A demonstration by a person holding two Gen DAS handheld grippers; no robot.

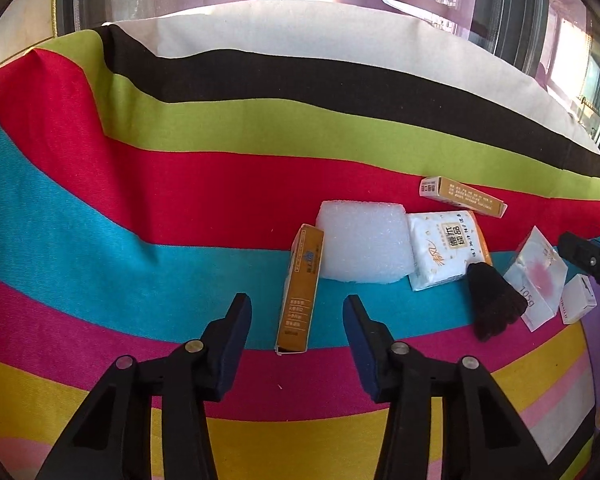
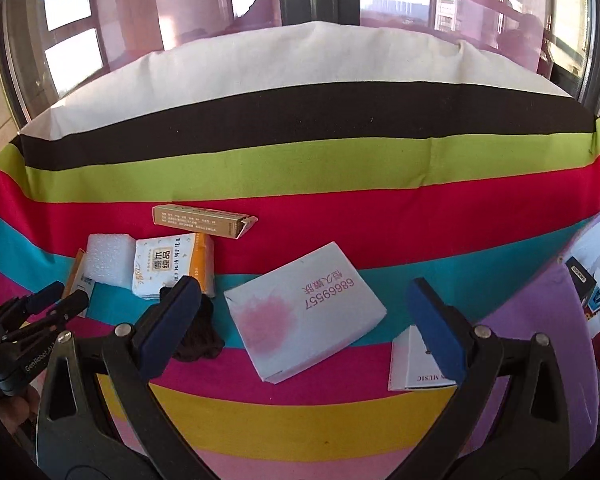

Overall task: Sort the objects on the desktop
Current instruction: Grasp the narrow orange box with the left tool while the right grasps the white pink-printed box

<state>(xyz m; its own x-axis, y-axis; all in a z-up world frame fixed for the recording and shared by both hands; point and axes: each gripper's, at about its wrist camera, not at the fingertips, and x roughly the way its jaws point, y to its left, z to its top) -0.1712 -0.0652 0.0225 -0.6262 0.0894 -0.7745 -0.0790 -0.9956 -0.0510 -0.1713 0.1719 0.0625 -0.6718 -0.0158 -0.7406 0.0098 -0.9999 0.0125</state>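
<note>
Both grippers are wide open and empty; the left gripper (image 1: pixel 297 312) frames the yellow box (image 1: pixel 301 290) at lower centre, probably to grasp it, the right gripper (image 2: pixel 304 312) the white box (image 2: pixel 304 312).

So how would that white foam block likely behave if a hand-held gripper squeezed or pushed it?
The foam block looks porous and bubbly, so it is probably very light and would dent under the pads. It lies flat on the striped cloth, so it should slide, not roll. It appears to touch the yellow box and the tissue pack, so a push may shift them too.
</note>
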